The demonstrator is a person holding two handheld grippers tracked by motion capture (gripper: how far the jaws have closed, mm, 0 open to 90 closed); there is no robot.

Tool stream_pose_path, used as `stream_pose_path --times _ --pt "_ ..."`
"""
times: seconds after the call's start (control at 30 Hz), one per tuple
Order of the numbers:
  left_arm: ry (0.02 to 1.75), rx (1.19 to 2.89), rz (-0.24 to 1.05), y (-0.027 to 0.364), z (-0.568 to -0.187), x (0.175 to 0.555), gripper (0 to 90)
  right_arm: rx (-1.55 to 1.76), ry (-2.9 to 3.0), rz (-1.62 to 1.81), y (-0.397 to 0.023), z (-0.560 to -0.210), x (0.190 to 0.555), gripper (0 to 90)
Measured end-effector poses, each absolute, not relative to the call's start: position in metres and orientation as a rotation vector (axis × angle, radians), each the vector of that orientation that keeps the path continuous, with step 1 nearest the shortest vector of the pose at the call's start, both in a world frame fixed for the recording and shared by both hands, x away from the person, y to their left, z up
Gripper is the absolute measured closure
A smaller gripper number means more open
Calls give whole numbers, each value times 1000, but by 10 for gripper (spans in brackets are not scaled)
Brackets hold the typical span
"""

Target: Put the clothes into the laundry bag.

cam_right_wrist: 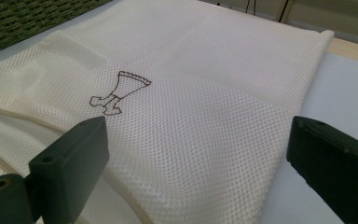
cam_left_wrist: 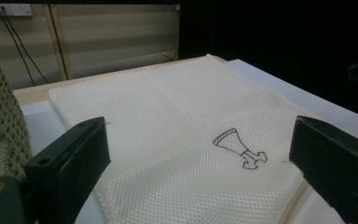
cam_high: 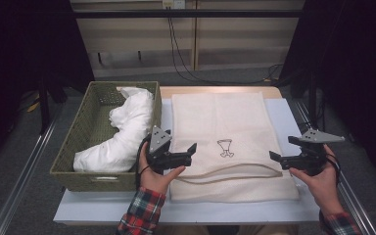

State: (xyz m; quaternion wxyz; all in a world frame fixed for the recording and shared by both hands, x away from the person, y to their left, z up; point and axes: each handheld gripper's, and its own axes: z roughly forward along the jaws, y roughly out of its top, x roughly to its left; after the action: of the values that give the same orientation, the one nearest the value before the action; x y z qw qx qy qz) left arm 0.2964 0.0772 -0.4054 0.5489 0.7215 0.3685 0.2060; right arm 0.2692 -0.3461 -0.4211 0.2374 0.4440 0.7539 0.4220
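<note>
Mesh laundry bag [cam_high: 227,142]: cream, flat on the white table [cam_high: 286,208], spanning from its far edge almost to the near edge; small dark embroidered emblem [cam_high: 225,148] near the middle.

Left gripper [cam_high: 188,153]: at the bag's near left corner, jaws apart, nothing between them.

Right gripper [cam_high: 275,157]: at the bag's near right edge, jaws apart, empty.

Woven basket [cam_high: 85,122]: green, on the table's left edge, holding white cloth [cam_high: 122,132], visible from the high view.

Both gripper views show the bag's mesh weave [cam_left_wrist: 168,121] [cam_right_wrist: 205,121] up close.
</note>
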Motion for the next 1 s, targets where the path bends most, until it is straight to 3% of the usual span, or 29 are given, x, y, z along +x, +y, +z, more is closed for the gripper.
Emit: stream_pose_path --times 0.5,1.0 --pt "865 1740 462 73 -410 297 46 1156 2160 1143 -324 -428 274 44" --pt "855 1778 444 70 -416 295 45 1018 2348 1100 -272 -444 284 37"
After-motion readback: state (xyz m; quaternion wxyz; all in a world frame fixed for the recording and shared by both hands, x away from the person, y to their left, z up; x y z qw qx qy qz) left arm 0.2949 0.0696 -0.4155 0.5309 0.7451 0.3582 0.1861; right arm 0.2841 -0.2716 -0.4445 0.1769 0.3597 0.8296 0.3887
